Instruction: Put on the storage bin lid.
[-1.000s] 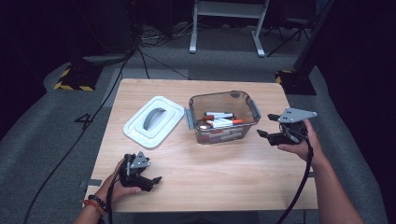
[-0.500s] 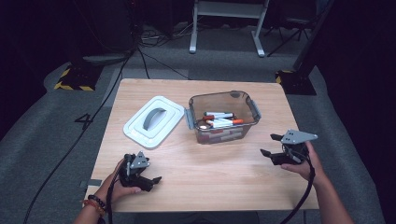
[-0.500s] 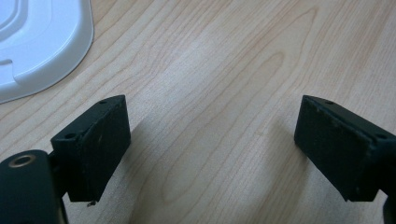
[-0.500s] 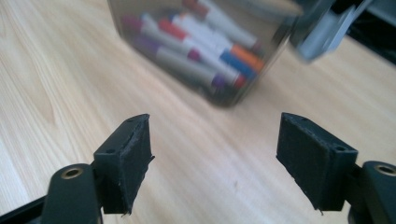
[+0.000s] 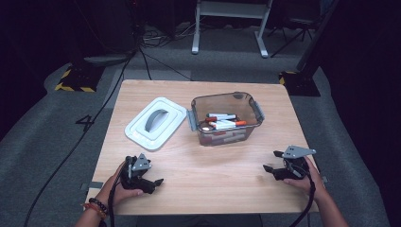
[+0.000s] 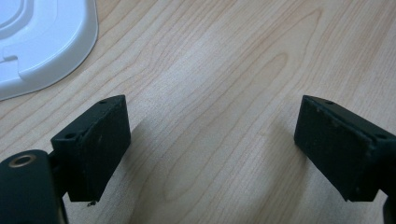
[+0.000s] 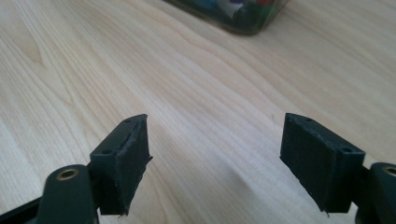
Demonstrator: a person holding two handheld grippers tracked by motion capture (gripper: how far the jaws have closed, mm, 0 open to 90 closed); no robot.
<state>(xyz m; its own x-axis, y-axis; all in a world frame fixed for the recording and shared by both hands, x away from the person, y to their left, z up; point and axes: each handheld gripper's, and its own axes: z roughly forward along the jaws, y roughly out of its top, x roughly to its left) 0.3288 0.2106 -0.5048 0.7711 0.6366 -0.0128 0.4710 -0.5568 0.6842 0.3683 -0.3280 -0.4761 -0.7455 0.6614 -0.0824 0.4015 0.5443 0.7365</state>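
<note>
Right gripper [image 5: 273,161]: we see it at the lower right of the high view, held low over the bare wood, jaws wide apart with nothing between them; they have just been opening further. In the right gripper view [image 7: 215,161] the two black pads frame plain wood grain.
Left gripper [image 5: 156,182]: we find it at the lower left of the high view, resting near the table's front edge, jaws spread and empty. In the left gripper view [image 6: 212,149] only wood lies between the pads.
Lid [image 5: 155,122]: white, rounded-rectangular, with a grey arched handle, lying flat left of centre in the high view, just beside the box and apart from both grippers. Its curved white corner [image 6: 42,42] fills the upper left of the left gripper view.
Way to the box: we see open tabletop between each gripper and the box; nothing stands in between.
Storage box [image 5: 227,118]: clear brownish plastic with grey side latches, uncovered, standing at the centre of the high view, well apart from both grippers. One lower corner [image 7: 243,18] shows at the top edge of the right gripper view.
Markers [image 5: 222,120]: we count several inside the box, white barrels with orange, red and dark caps, lying crosswise on one another.
Table [image 5: 213,189]: light wood, square-cornered.
</note>
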